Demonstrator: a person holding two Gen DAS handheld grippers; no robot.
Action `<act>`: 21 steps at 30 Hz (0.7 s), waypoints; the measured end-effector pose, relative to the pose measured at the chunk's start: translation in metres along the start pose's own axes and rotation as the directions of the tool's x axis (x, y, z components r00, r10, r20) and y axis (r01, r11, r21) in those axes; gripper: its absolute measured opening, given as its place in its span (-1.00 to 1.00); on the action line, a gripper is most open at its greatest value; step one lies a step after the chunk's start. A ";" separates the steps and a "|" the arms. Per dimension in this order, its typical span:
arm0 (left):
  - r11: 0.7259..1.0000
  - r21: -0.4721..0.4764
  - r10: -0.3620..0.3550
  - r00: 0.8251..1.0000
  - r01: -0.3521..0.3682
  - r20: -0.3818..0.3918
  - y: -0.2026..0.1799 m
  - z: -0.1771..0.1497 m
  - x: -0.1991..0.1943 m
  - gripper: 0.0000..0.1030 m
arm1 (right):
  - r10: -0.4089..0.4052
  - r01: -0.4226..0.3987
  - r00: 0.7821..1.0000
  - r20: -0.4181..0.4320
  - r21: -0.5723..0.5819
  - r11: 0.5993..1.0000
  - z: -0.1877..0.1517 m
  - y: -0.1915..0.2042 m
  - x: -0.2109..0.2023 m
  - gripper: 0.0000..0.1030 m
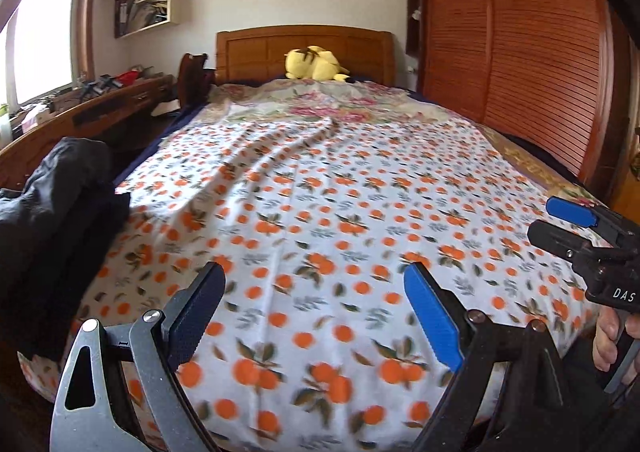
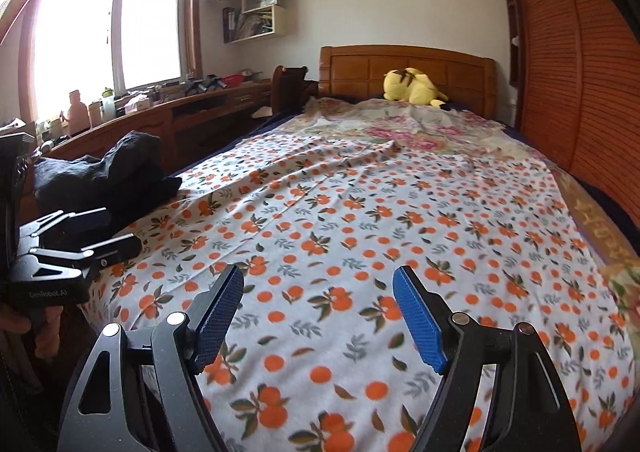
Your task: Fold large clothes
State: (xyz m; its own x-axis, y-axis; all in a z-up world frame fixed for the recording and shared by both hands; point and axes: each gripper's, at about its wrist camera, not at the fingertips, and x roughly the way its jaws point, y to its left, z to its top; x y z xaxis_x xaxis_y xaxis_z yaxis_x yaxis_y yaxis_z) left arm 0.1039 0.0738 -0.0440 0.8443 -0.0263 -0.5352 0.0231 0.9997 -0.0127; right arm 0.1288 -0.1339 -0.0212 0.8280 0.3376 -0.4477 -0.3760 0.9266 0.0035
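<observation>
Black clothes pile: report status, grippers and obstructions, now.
Left gripper open, empty. Right gripper open, empty. Black clothes pile heaped at the near left edge of the bed, untouched. Nothing in the way.

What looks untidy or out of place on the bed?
The dark clothes lie crumpled in a heap at the bed's left edge, not folded. The orange-print sheet is wrinkled toward the headboard. Nothing looks spilled or damaged.
</observation>
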 end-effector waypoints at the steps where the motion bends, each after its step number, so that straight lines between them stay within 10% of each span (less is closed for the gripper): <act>1: 1.000 0.006 -0.004 1.000 0.004 0.001 -0.007 -0.002 -0.003 0.77 | -0.007 0.007 1.000 0.004 0.006 1.000 -0.002 0.000 -0.007 0.53; 21: 0.997 0.022 -0.076 0.990 0.074 0.118 -0.061 0.023 -0.089 0.78 | -0.104 0.079 0.981 0.163 0.150 0.985 -0.014 -0.018 -0.144 0.61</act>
State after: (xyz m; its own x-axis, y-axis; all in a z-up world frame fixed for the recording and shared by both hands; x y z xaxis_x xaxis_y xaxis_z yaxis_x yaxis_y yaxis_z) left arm 0.0402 0.0148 0.0238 0.8973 -0.1022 -0.4293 0.0973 0.9947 -0.0335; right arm 0.0104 -0.2015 0.0304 0.9192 0.2623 -0.2937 -0.2426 0.9647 0.1023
